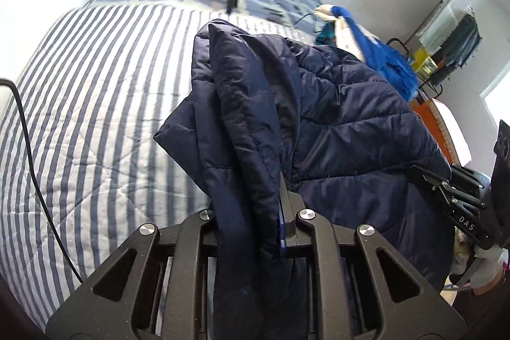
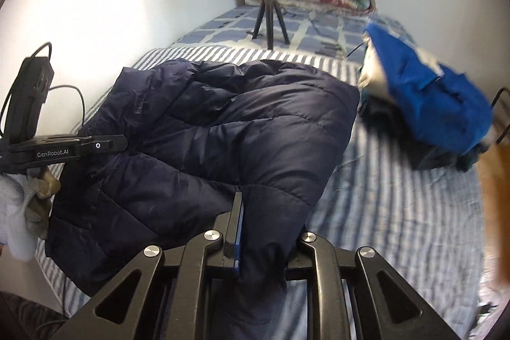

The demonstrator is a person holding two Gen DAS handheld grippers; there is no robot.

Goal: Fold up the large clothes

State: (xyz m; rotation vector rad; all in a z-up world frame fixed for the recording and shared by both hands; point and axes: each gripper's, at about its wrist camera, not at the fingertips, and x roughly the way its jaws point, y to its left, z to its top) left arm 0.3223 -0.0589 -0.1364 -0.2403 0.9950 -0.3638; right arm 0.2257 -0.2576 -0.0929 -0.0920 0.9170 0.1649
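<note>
Navy quilted jacket (image 2: 223, 129) hung over striped bedspread (image 1: 95, 104), bunched between my two grippers. Left gripper (image 1: 274, 199) clamped on thick fold; right gripper (image 2: 255, 222) pinched opposite edge. Blue garment pile (image 2: 430, 104) lay beyond, near tripod (image 2: 269, 18).

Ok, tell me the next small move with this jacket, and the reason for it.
Probably carry both grips forward together and lay the held edge down. The left gripper and right gripper are each shut on the navy puffer jacket, which hangs bunched and half lifted over the striped quilt, not yet flat.
</note>
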